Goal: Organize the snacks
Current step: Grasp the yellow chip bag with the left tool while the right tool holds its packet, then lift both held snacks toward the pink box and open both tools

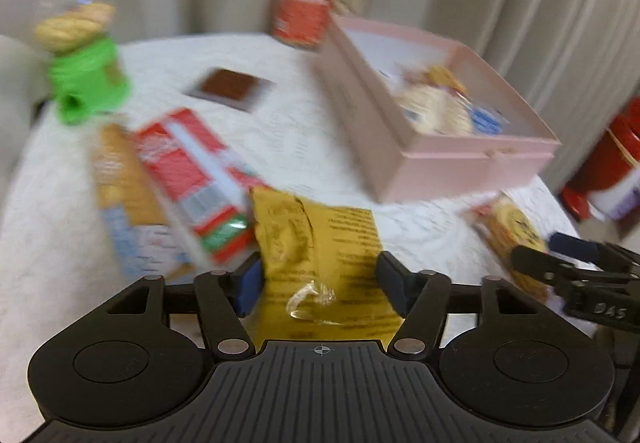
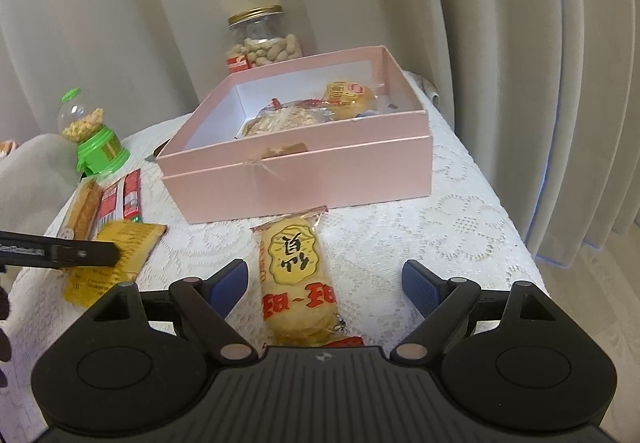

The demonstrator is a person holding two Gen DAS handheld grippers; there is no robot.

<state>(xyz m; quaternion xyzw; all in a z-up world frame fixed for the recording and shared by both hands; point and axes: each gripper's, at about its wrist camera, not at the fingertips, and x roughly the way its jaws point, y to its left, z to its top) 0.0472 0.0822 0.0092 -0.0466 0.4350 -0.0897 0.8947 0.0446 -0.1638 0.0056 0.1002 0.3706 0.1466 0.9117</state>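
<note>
Your left gripper (image 1: 320, 275) straddles the yellow packet (image 1: 320, 243) with jaws parted — the blur hides whether the pads touch it. Your right gripper (image 2: 324, 283) gapes wide around the rice cracker pack (image 2: 298, 275), clear of both sides, just before the pink box (image 2: 304, 167).

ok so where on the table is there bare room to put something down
Bare lace tablecloth lies right of the rice cracker pack, in front of the pink box. A smaller patch sits between the yellow packet and that pack. The left edge is crowded: green candy dispenser, red and orange packs, and the left gripper over the yellow packet.
</note>
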